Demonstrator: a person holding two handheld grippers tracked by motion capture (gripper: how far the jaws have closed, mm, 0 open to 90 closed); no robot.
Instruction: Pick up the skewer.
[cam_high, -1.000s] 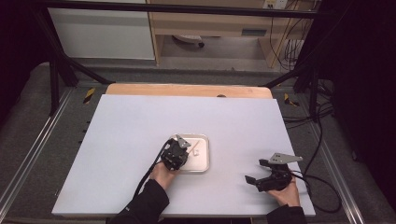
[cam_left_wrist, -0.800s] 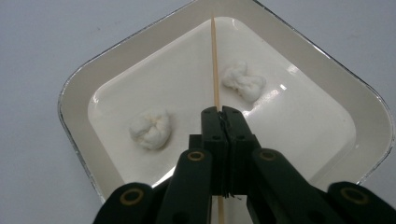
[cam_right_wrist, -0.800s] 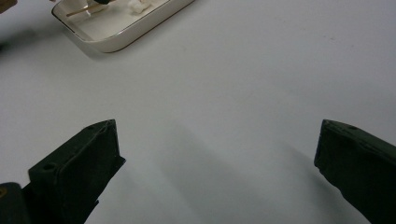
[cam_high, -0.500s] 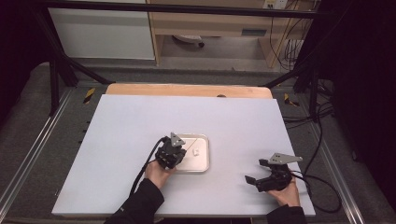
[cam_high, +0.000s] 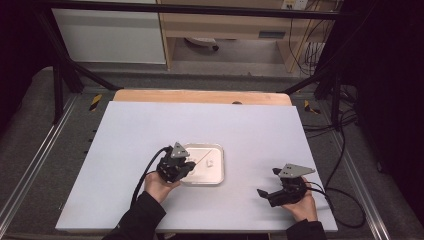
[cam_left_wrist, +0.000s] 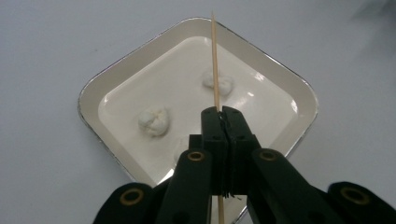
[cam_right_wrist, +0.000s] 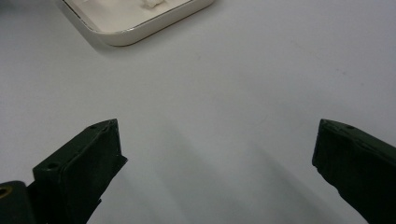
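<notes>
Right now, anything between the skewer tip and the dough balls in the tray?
Nothing visible. The left tongs are shut on the skewer, which points out over the tray. Its shaft crosses the far dough ball in the left gripper view; touching or above, I cannot tell. The near dough ball lies apart, unobstructed.

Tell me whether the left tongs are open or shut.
Shut. In the left gripper view the left tongs have both jaws pressed together, clamping a thin wooden skewer that points out over the white tray.
</notes>
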